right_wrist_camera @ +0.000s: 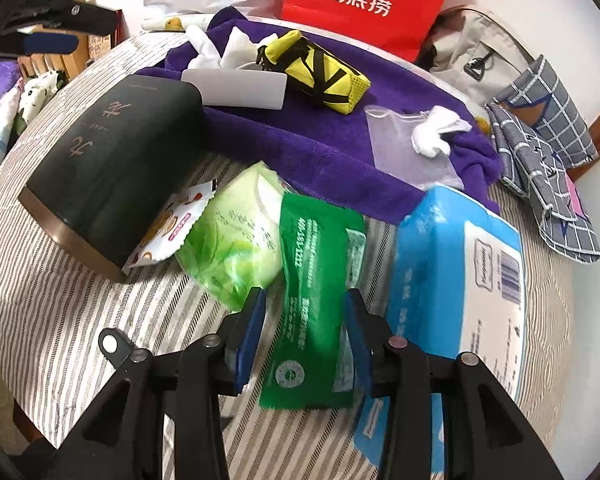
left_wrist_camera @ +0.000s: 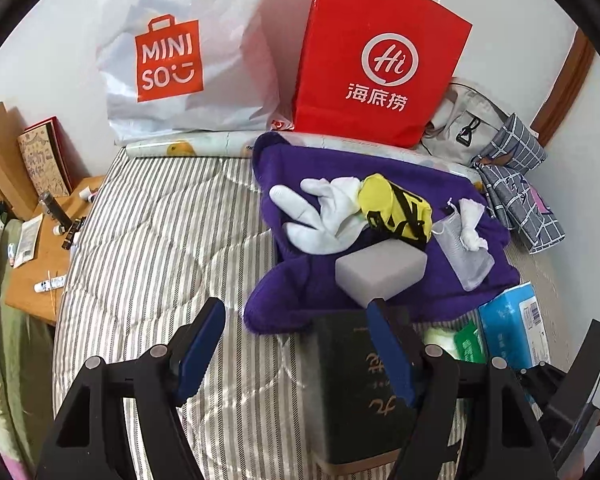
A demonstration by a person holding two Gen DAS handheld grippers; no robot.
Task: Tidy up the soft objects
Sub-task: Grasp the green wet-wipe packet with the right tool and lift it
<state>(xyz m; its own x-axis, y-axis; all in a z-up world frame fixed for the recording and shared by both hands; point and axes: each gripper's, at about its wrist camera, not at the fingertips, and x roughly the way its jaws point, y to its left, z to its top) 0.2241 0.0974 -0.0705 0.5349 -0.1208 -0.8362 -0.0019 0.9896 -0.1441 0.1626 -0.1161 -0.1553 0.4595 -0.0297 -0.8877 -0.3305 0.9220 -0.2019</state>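
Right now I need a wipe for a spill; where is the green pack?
In the right wrist view the green pack lies low and central on the striped bed, between the light green tissue pack and the blue tissue pack.

A bed with a grey-and-white striped quilt fills the room's middle, pushed against a plain white wall. A low wooden bedside table stands along its left edge. Brown wooden trim runs down the wall at right.
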